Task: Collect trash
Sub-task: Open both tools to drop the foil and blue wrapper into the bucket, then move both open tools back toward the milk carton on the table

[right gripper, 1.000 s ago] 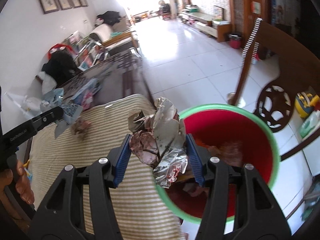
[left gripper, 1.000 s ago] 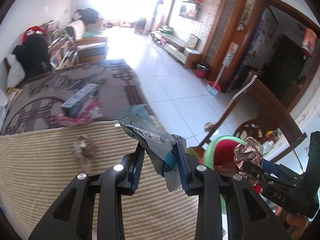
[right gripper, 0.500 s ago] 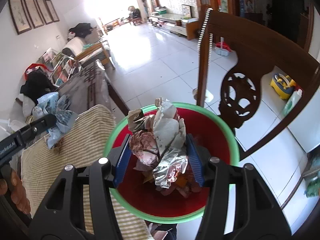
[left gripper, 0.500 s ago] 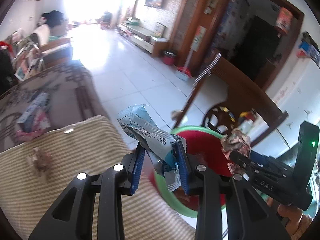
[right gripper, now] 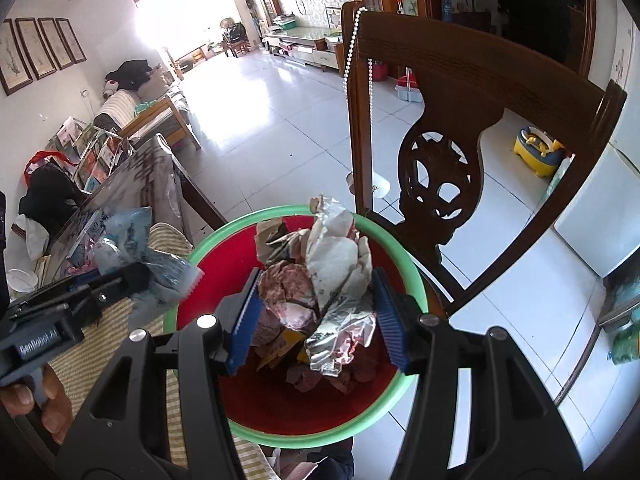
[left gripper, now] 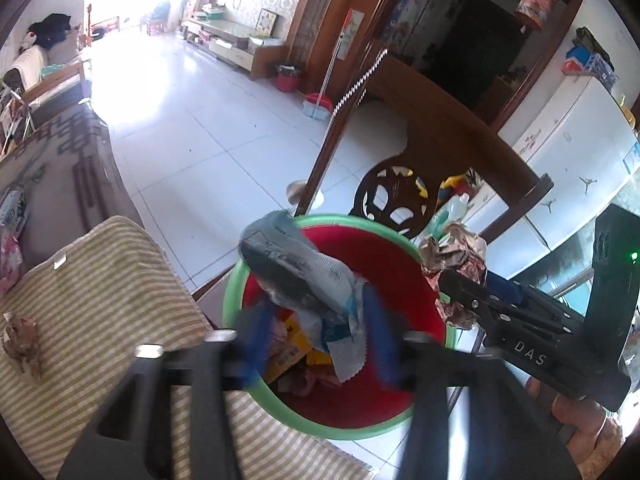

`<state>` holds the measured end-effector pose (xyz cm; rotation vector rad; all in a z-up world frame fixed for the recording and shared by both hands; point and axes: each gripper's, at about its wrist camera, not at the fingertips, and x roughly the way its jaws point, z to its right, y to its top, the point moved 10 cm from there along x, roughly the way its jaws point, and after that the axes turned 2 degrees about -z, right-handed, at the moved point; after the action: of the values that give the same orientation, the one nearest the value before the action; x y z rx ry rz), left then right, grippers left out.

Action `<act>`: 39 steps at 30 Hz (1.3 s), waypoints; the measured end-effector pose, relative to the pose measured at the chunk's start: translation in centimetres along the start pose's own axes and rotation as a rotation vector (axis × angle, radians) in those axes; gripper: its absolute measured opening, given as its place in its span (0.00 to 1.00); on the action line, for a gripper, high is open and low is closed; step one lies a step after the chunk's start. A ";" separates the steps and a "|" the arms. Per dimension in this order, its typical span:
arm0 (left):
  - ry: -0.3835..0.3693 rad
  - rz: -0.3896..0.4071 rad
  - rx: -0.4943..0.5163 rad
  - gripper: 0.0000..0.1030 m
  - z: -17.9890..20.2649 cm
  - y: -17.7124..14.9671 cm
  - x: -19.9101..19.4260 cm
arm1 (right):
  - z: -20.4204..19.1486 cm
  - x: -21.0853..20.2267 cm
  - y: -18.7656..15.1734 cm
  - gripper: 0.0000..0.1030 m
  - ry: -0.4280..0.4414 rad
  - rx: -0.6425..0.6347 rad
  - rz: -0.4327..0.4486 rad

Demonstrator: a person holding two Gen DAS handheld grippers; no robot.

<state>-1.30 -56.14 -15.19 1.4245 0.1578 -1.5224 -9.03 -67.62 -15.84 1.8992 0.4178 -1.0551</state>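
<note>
Left gripper (left gripper: 316, 340): over the bin; its fingers are spreading, the blue-grey wrapper (left gripper: 304, 276) between them, and it looks loose, on the point of dropping.
Right gripper (right gripper: 320, 320): above the bin too; fingers clamped on a crumpled foil wad (right gripper: 332, 276), not let go.
Bin (left gripper: 236, 292): red inside with a green rim, just off the edge of the striped surface (left gripper: 92, 292); it holds several wrappers already.
Left to do: one small crumpled scrap (left gripper: 22, 338) lies near the left edge of that surface, well apart from the bin.
Further off: a wooden chair (right gripper: 452, 128) behind the bin.
Progress: I'd judge most of it done; two drops and one pickup remain.
</note>
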 end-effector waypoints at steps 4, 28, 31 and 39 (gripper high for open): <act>-0.013 0.016 -0.028 0.67 -1.1 -0.2 -0.8 | -0.2 0.6 -0.4 0.71 0.007 0.022 -0.020; 0.343 -0.097 -0.108 0.67 -22.8 -17.6 -12.9 | -16.1 2.8 -3.9 0.73 0.105 -0.172 -0.099; 0.328 -0.128 -0.083 0.67 -23.5 -20.1 -14.1 | -19.0 3.0 -5.2 0.73 0.115 -0.203 -0.116; 0.209 -0.219 0.123 0.69 -20.7 -24.8 -12.5 | -25.4 2.5 -8.8 0.73 0.125 -0.255 -0.140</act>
<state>-7.32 -23.14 -23.88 1.7102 0.3626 -1.5783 -0.42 -42.01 -16.71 1.7309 0.7310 -0.9270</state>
